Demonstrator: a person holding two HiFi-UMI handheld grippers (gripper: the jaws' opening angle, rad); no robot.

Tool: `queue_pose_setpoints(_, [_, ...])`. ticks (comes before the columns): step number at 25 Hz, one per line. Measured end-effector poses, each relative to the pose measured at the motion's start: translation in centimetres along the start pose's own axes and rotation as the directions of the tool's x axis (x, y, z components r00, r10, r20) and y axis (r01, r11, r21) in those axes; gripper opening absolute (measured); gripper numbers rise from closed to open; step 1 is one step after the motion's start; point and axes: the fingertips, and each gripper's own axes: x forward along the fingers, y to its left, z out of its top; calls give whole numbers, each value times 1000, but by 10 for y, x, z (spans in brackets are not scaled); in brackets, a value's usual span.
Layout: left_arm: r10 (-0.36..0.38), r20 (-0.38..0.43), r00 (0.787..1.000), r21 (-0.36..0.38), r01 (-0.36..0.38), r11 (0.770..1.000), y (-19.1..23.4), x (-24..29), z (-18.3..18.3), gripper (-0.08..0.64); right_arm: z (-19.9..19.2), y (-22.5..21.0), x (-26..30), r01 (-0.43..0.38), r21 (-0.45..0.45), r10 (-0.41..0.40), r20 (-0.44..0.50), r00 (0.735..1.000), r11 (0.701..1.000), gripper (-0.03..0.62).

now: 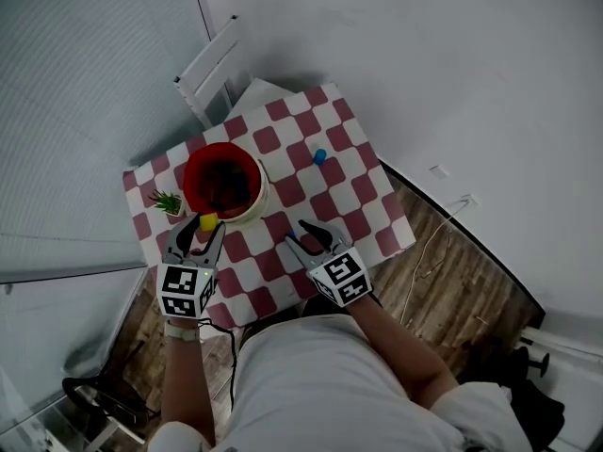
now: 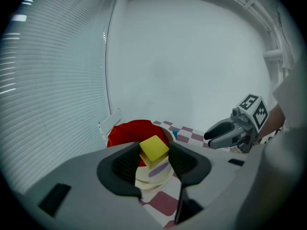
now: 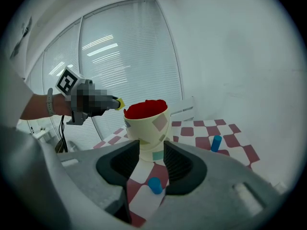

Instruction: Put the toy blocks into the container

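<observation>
Closest to the head camera, a person's torso (image 1: pixel 320 384) in a white shirt is seen, with both forearms stretched toward a small table (image 1: pixel 363 201) that is covered by a red-and-white checked cloth. At the left, the left gripper (image 1: pixel 201 229) is held off the table with its jaws clamped on a yellow block (image 2: pixel 154 148), which is pinched between the two dark pads with one corner tilted up. That block is held just at the near rim of the container (image 1: pixel 256 203), a cream bucket with a red lining and pastel square patches on its wall, which is set on the left part of the table. A small green potted plant (image 1: pixel 168 201) is placed just beside the container, on its left. The right gripper (image 3: pixel 151 159) is held over the near edge of the table with its jaws spread apart and nothing gripped; a blue cylinder (image 3: pixel 154 185) is seen upright on the cloth, low in the gap between them. A second blue cylinder (image 1: pixel 319 156) is stood farther across the table, well apart from the container and to its right. A white chair (image 1: pixel 209 69) is set beyond the table's far corner, slatted blinds (image 2: pixel 53 80) are seen along the left wall, and a wooden floor (image 1: pixel 452 285) is visible at the right
</observation>
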Motion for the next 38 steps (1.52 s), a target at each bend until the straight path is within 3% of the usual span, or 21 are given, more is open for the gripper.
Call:
queue_pose_setpoints(4, [8, -9, 1000, -28, -8, 1000, 6, 15, 5, 179, 0, -9, -4, 24, 9, -24, 0, 1000, 1000, 153])
queue_pose_setpoints(18, [6, -75, 997, 48, -3, 999, 13, 64, 0, 181, -19, -41, -28, 133, 70, -131, -27, 991, 989, 153])
queue_pose_setpoints(23, [6, -86, 996, 29, -3, 1000, 15, 72, -3, 183, -23, -43, -32, 146, 80, -144, -34, 989, 986, 153])
queue_pose_setpoints(31, [-5, -55, 998, 22, 6, 1000, 9, 69, 0, 195, -30, -41, -37, 156, 87, -154, -36, 987, 984, 153])
queue_pose_setpoints(38, [29, -30, 999, 5, -29, 1000, 15, 43, -1, 195, -32, -33, -37, 136, 76, -134, -40, 990, 988, 153])
